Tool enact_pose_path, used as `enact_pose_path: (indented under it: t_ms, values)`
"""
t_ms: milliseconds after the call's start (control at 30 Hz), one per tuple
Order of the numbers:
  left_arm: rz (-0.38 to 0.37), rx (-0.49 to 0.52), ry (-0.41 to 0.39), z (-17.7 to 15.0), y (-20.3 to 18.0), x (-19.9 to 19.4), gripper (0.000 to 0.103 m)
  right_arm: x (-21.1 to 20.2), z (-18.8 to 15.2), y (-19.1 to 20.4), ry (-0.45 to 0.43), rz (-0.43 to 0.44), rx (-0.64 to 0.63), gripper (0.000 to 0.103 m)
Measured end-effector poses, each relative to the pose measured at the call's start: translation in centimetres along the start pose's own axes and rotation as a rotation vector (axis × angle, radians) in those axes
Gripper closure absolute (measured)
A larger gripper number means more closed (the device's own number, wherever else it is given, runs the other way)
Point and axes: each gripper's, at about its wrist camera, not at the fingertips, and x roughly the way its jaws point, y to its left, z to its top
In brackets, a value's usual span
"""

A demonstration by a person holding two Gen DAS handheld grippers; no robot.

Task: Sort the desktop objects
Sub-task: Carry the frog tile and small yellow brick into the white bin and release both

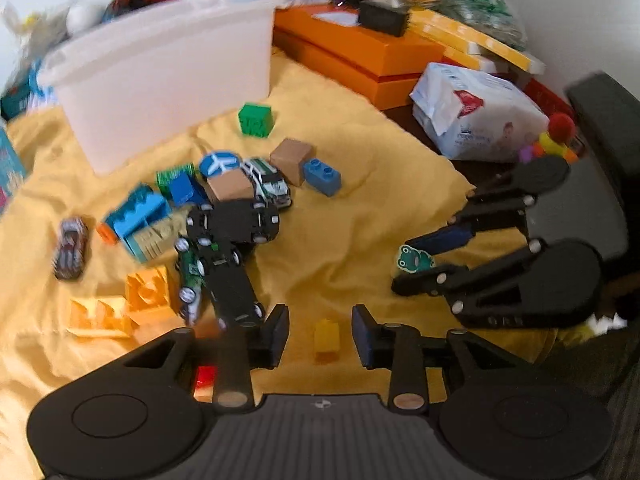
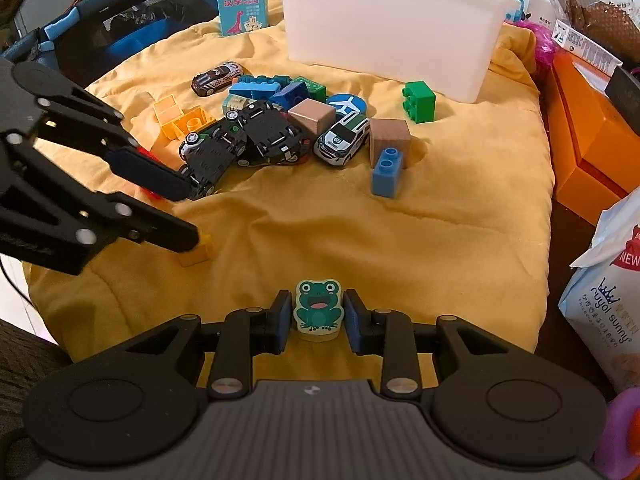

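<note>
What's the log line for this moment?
left gripper: open over yellow brick | right gripper: open around frog block | bin: beyond toys

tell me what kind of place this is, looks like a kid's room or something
Probably a home play or storage corner: a wrinkled yellow cloth strewn with toy cars and plastic bricks, a translucent white plastic bin, and a white baby-wipes pack beside stacked orange boxes.

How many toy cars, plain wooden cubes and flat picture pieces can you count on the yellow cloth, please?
Toy cars: 4
Plain wooden cubes: 2
Flat picture pieces: 2, the frog and the aeroplane disc
Total: 8
</note>
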Motion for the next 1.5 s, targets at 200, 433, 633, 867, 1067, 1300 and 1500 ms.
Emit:
enact_pose_path:
  t_ms: [200, 433, 633, 867, 1067, 1300, 1500]
  values:
    - [-0.006, -0.020, 0.069, -0.6, -0.4, 1.9, 0.077, 0.0, 0.0, 0.1, 0.000, -0.006, -0.003, 0.070]
    - [-0.013, -0.022, 0.064, -2.4, -0.1, 1.2, 0.084, -0.3, 0.1, 0.4, -0.001, -0.015, -0.020, 0.073]
    - [0.031, 0.025, -0.100, -1.7, -0.7, -2.2, 0.084, -1.9, 1.1, 0.8, -0.052, -0.037, -0.047, 0.074]
    - [0.066, 0.022, -0.215, 1.5, -0.1, -5.1, 0.084, -4.3, 4.0, 0.7, -0.153, -0.057, -0.088, 0.074]
    - [0.111, 0.019, -0.332, 5.2, 1.5, -7.8, 0.084, -6.2, 8.9, -0.8, -0.294, -0.086, -0.088, 0.074]
    - [0.244, -0.005, -0.448, 11.6, 5.1, -9.8, 0.084, -8.0, 15.3, -3.8, -0.509, -0.173, 0.003, 0.073]
    - [0.320, -0.069, -0.470, 17.2, 8.4, -8.2, 0.084, -6.8, 20.6, -6.8, -0.529, -0.197, 0.083, 0.073]
